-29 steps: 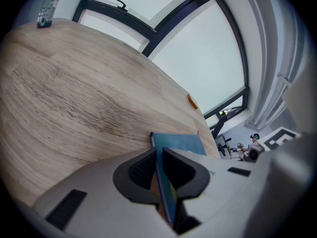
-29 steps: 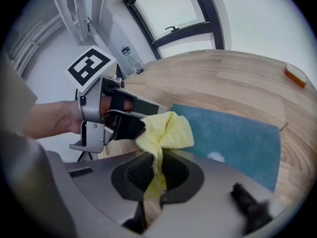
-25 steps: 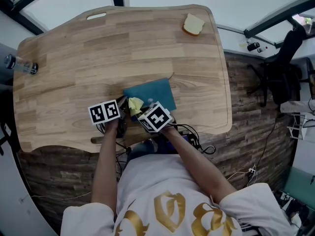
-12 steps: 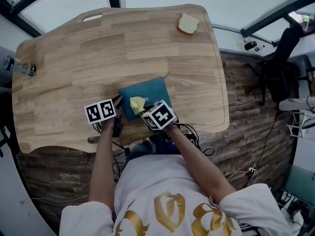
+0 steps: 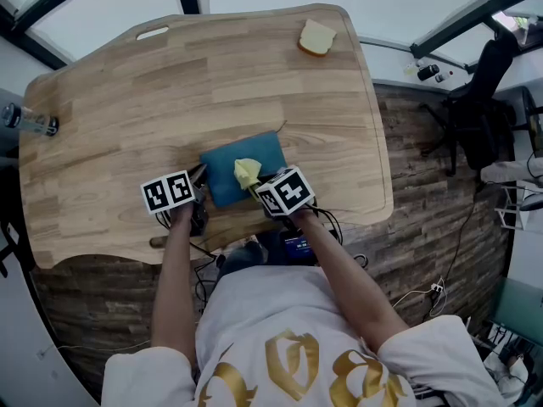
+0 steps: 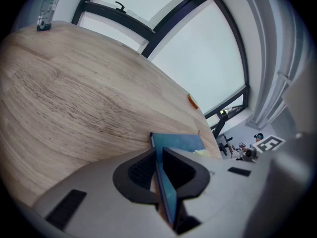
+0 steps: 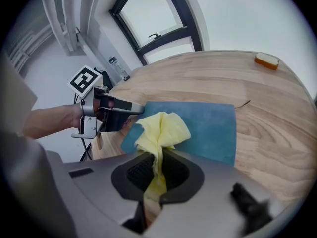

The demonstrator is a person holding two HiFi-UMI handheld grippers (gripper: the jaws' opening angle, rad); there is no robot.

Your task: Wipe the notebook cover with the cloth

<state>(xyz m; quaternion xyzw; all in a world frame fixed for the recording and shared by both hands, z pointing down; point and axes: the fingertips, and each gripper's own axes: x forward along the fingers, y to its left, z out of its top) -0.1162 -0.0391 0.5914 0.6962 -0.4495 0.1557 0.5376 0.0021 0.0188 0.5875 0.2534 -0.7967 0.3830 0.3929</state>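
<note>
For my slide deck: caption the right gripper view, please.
Right gripper clamps a yellow cloth over the blue notebook, whose edge the left gripper pinches.

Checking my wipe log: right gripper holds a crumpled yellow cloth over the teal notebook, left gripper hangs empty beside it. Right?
Not quite. The left gripper is not empty: the left gripper view shows its jaws shut on the edge of the teal notebook. The right gripper does hold the crumpled yellow cloth over that notebook.

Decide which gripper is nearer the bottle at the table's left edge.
Left. The left gripper, shut on the left edge of the notebook, lies to the right of the bottle; the right gripper, holding the cloth, is farther right.
</note>
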